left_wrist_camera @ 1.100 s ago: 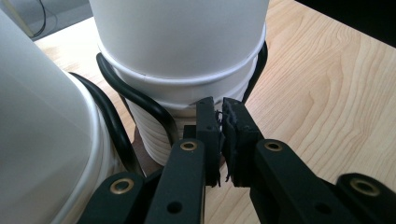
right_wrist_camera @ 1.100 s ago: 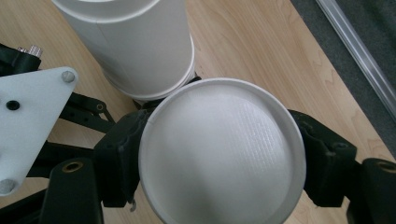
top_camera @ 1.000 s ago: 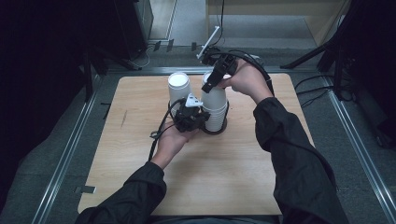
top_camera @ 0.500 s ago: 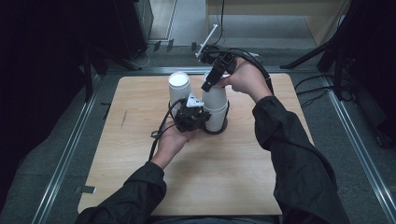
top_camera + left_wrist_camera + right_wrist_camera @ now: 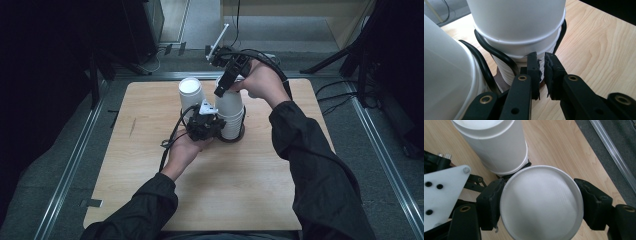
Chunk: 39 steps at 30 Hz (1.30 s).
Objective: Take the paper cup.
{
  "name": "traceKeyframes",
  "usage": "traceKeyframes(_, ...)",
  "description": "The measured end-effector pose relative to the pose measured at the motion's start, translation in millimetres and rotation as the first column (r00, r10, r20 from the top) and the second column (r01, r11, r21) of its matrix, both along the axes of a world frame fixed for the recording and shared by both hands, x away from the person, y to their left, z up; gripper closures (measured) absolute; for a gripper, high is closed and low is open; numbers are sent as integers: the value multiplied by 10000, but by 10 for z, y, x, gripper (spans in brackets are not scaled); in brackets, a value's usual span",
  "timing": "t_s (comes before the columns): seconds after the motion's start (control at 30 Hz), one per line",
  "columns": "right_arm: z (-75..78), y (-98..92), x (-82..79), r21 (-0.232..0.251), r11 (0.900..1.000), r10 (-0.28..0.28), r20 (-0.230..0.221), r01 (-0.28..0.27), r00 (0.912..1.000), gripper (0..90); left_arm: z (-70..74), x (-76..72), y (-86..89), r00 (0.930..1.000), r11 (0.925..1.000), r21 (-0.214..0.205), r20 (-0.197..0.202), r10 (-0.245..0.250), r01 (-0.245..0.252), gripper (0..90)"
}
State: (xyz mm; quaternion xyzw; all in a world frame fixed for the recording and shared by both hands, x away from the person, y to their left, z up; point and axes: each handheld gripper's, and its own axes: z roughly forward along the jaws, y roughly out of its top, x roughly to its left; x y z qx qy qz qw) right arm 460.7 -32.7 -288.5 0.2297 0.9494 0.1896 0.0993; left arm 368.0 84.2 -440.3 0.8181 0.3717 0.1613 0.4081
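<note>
Two stacks of upturned white paper cups stand in a black wire holder on the wooden table. My right gripper comes down from above onto the right stack. Its jaws have just been closing, and the pads now touch both sides of the top cup. My left gripper lies low at that stack's foot, shut. In the left gripper view the left gripper has its pads almost together beside the holder's wire; I cannot tell whether anything is pinched. The other stack stands just to the left.
The table is ringed by a metal rail and dark floor. Cables and stand legs lie beyond the far edge. Bare wood stretches toward the person on both sides of the forearms.
The right hand has shifted slightly over the right stack, its jaws drawing in on the top cup. The left hand and both stacks have kept still.
</note>
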Motion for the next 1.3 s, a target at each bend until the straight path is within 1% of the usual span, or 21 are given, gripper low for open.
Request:
traceKeyframes(0.03, 28, -15, -1, 78, 10000, 49, 30, -49, 10000, 283, -7, 2, -7, 10000, 10000, 70, 9, 35, -35, 824)
traceKeyframes(0.07, 90, -40, -9, 334, 9994, -106, 215, 99, 9997, 284, -13, 6, -9, 10000, 9999, 109, 25, 52, -52, 823)
traceKeyframes(0.1, 167, -74, -13, 663, 9976, -195, 286, 175, 9994, 284, -14, 8, -7, 10000, 10000, 57, -27, 45, -45, 823)
traceKeyframes(0.13, 232, -95, -19, 861, 9962, -134, 104, 124, 9999, 284, -13, 8, -8, 10000, 10000, 19, -20, 46, -46, 824)
traceKeyframes(0.2, 332, -109, -50, 766, 9971, -49, 196, 34, 9998, 283, -4, 3, -10, 10000, 10000, -32, 15, 38, -38, 817)
traceKeyframes(0.3, 456, -136, -100, 810, 9967, -34, 291, 10, 9996, 281, -1, 0, -4, 10000, 10000, -52, -23, -27, 26, 811)
traceKeyframes(0.4, 569, -184, -140, 1008, 9949, -82, 301, 52, 9995, 279, 2, 0, 4, 9999, 9999, -143, -92, -84, 82, 788)
traceKeyframes(0.5, 689, -228, -191, 1087, 9940, -152, 402, 107, 9991, 279, 19, 0, 30, 9997, 9993, -338, -181, -180, 174, 780)
traceKeyframes(0.53, 731, -245, -204, 1157, 9933, -83, 395, 36, 9992, 278, 25, -2, 40, 9997, 9990, -425, -181, -173, 165, 776)
traceKeyframes(0.63, 848, -306, -264, 1432, 9897, -10, 95, -4, 10000, 278, 43, -11, 78, 9992, 9981, -525, -222, -323, 311, 746)
traceKeyframes(0.7, 884, -348, -315, 1461, 9892, 71, 80, -82, 9999, 277, 52, -20, 99, 9987, 9976, -571, -304, -398, 380, 725)
traceKeyframes(0.83, 888, -478, -407, 1567, 9875, 162, 7, -161, 9999, 276, 77, -46, 134, 9977, 9961, -716, -402, -554, 525, 682)
traceKeyframes(0.87, 880, -523, -433, 1613, 9868, 139, 10, -139, 9999, 276, 88, -58, 145, 9969, 9950, -781, -427, -658, 624, 674)
traceKeyframes(0.9, 861, -579, -464, 1636, 9862, 265, -92, -246, 9996, 276, 92, -63, 154, 9955, 9933, -864, -493, -811, 766, 650)
traceKeyframes(0.93, 848, -612, -485, 1688, 9851, 343, -82, -324, 9994, 275, 97, -67, 168, 9922, 9896, -1101, -731, -1011, 927, 620)
traceKeyframes(0.97, 818, -661, -512, 1735, 9844, 340, -209, -299, 9992, 276, 103, -72, 180, 9898, 9877, -1196, -886, -1115, 1005, 599)
traceKeyframes(1.0, 791, -695, -533, 1738, 9843, 363, -242, -315, 9990, 275, 110, -80, 190, 9887, 9868, -1227, -939, -1172, 1053, 582)
traceKeyframes(1.07, 734, -753, -578, 1711, 9844, 449, -255, -399, 9987, 275, 131, -118, 212, 9880, 9860, -1215, -904, -1252, 1139, 553)
traceKeyframes(1.1, 709, -776, -608, 1794, 9831, 418, -288, -360, 9987, 274, 139, -130, 224, 9876, 9856, -1197, -868, -1306, 1198, 538)
traceKeyframes(1.17, 668, -823, -654, 1808, 9825, 509, -287, -449, 9983, 274, 151, -158, 251, 9847, 9822, -1275, -887, -1499, 1380, 493)
traceKeyframes(1.3, 562, -918, -754, 1915, 9800, 586, -208, -535, 9981, 273, 160, -227, 325, 9819, 9770, -1371, -741, -1743, 1631, 445)
